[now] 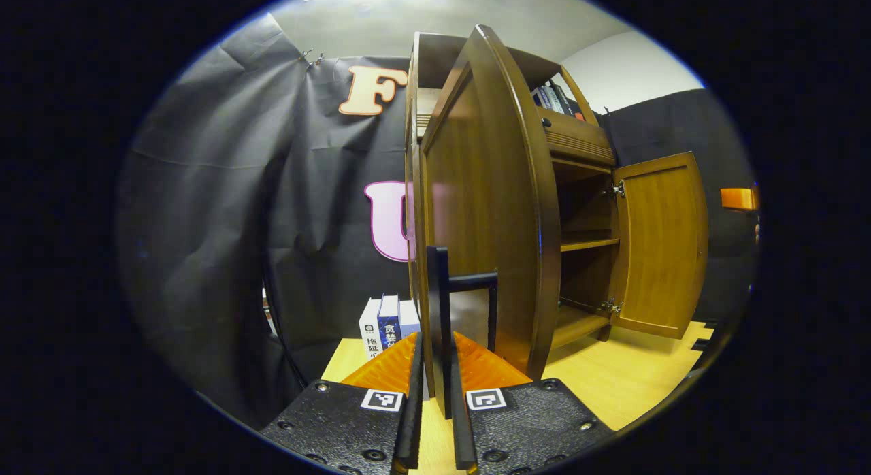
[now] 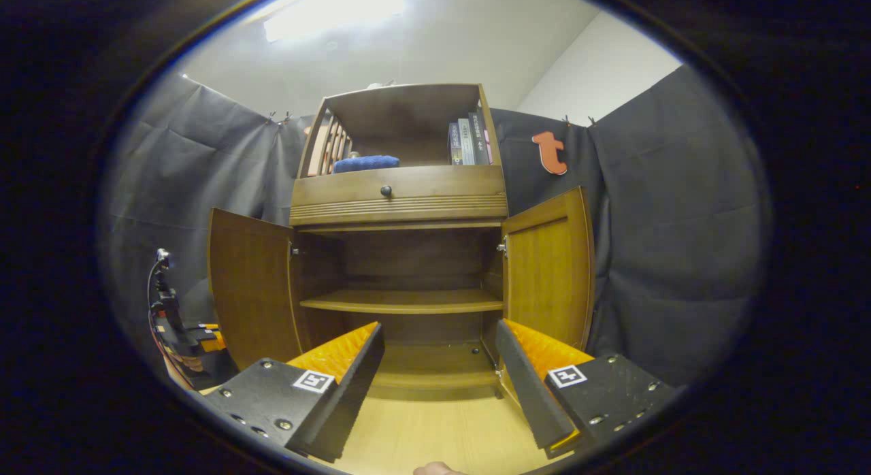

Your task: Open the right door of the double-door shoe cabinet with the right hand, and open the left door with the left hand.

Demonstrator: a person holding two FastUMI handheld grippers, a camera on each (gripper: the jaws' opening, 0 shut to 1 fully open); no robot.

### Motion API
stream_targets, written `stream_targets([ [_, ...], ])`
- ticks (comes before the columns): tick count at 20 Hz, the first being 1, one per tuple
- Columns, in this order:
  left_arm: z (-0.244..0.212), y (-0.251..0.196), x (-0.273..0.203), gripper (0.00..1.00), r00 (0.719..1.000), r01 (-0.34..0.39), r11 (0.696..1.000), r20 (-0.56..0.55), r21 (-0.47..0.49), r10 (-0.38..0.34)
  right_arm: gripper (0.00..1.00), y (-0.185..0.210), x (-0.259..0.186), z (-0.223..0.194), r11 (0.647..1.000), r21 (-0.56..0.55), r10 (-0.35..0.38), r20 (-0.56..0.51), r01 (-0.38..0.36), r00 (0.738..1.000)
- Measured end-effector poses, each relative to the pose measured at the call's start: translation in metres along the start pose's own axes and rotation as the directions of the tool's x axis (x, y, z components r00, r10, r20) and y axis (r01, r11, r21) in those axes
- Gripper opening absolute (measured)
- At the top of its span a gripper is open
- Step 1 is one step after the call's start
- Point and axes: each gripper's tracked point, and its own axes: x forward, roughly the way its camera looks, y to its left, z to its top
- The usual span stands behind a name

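Note:
The brown wooden shoe cabinet (image 2: 401, 199) stands with both doors swung wide. In the left gripper view the left door (image 1: 490, 209) is seen almost edge-on, close in front. Its black bar handle (image 1: 439, 291) runs upright between the fingers of my left gripper (image 1: 435, 342), which is shut on it. The right door (image 1: 663, 243) hangs open farther off. In the right gripper view the left door (image 2: 252, 291) and right door (image 2: 548, 277) flank the bare inner shelf (image 2: 401, 301). My right gripper (image 2: 439, 329) faces the opening, open and holding nothing, a short way from the cabinet.
A drawer with a dark knob (image 2: 386, 190) sits above the doors. The top shelf holds a blue cloth (image 2: 364, 163) and books (image 2: 469, 141). More books (image 1: 389, 329) stand on the light wooden floor (image 2: 442, 427) left of the cabinet. Black cloth walls surround the booth.

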Motion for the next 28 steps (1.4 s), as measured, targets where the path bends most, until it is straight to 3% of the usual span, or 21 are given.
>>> stream_targets([
  [12, -0.004, 0.009, -0.005, 0.21, 0.999, 0.004, 1.000, -0.036, -0.015, -0.004, 0.98, 0.011, -0.011, 0.000, 1.000, -0.019, 0.015, 0.020, -0.014, 1.000],
  [17, 0.016, 0.011, -0.033, 0.22, 0.999, -0.032, 0.998, 0.015, 0.046, 0.032, 0.98, 0.012, -0.011, -0.008, 0.999, -0.002, 0.047, -0.003, -0.047, 0.999],
  [21, 0.037, 0.008, -0.061, 0.41, 0.994, -0.101, 0.994, 0.047, 0.036, 0.099, 0.98, 0.009, -0.014, -0.006, 0.999, 0.012, 0.051, 0.007, -0.051, 0.999],
  [23, 0.059, -0.006, -0.075, 0.49, 0.990, -0.103, 0.994, 0.097, 0.027, 0.100, 0.98, 0.005, -0.019, -0.003, 0.999, 0.014, 0.052, 0.017, -0.053, 0.998],
  [26, 0.077, -0.033, -0.089, 0.78, 0.989, -0.079, 0.997, 0.125, 0.006, 0.078, 0.98, -0.003, -0.028, 0.001, 0.999, 0.024, 0.048, 0.033, -0.049, 0.998],
  [28, 0.094, -0.039, -0.093, 0.77, 0.985, -0.086, 0.996, 0.152, -0.012, 0.087, 0.98, -0.007, -0.035, 0.007, 0.998, 0.032, 0.050, 0.048, -0.051, 0.998],
])
